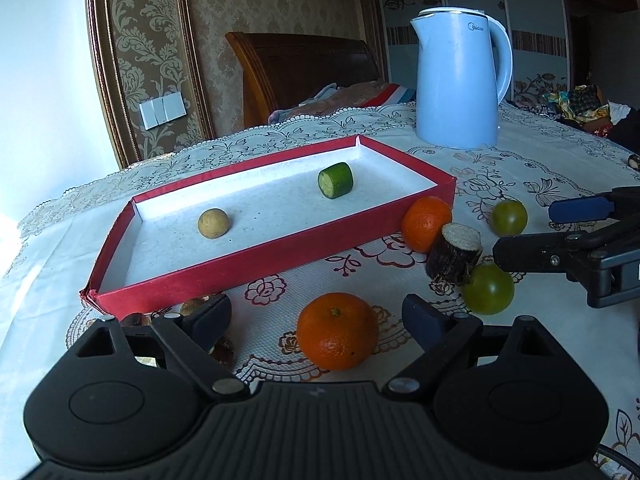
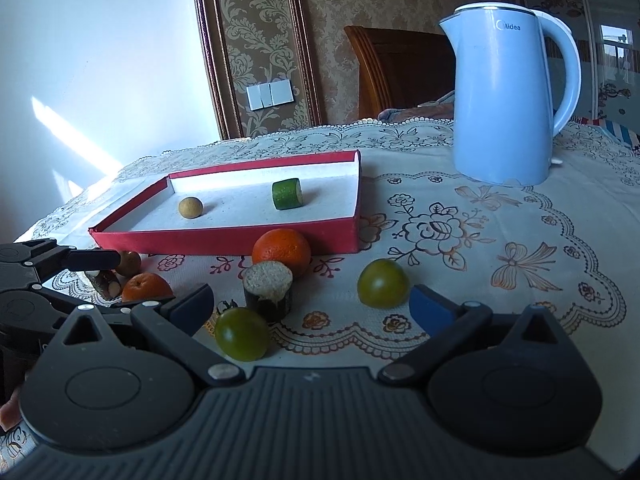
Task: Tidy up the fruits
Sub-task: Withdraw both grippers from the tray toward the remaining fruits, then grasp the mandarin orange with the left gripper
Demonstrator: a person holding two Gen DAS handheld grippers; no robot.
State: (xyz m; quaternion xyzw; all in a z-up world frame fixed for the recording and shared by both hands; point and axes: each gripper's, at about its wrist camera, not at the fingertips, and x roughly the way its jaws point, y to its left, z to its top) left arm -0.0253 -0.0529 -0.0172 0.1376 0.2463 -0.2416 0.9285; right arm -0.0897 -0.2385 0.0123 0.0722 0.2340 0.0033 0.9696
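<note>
A red tray [image 1: 208, 286] [image 2: 224, 240] holds a tan longan [image 1: 214, 223] [image 2: 190, 207] and a green cucumber piece [image 1: 335, 180] [image 2: 287, 194]. In front of it lie two oranges [image 1: 337, 331] [image 1: 426, 223] [image 2: 281, 252], two green tomatoes [image 1: 489, 289] [image 1: 509, 217] [image 2: 242, 333] [image 2: 383, 283] and a dark sugarcane stub [image 1: 454, 258] [image 2: 268, 288]. My left gripper [image 1: 316, 320] is open, its fingers on either side of the near orange. My right gripper [image 2: 312, 306] is open and empty, just behind a tomato and the stub.
A light blue kettle [image 1: 460, 80] [image 2: 508, 96] stands behind the tray on the lace tablecloth [image 2: 500, 248]. Small brown fruits and another sugarcane piece [image 2: 105, 280] lie at the tray's near left corner. The table edge and wall are at the left.
</note>
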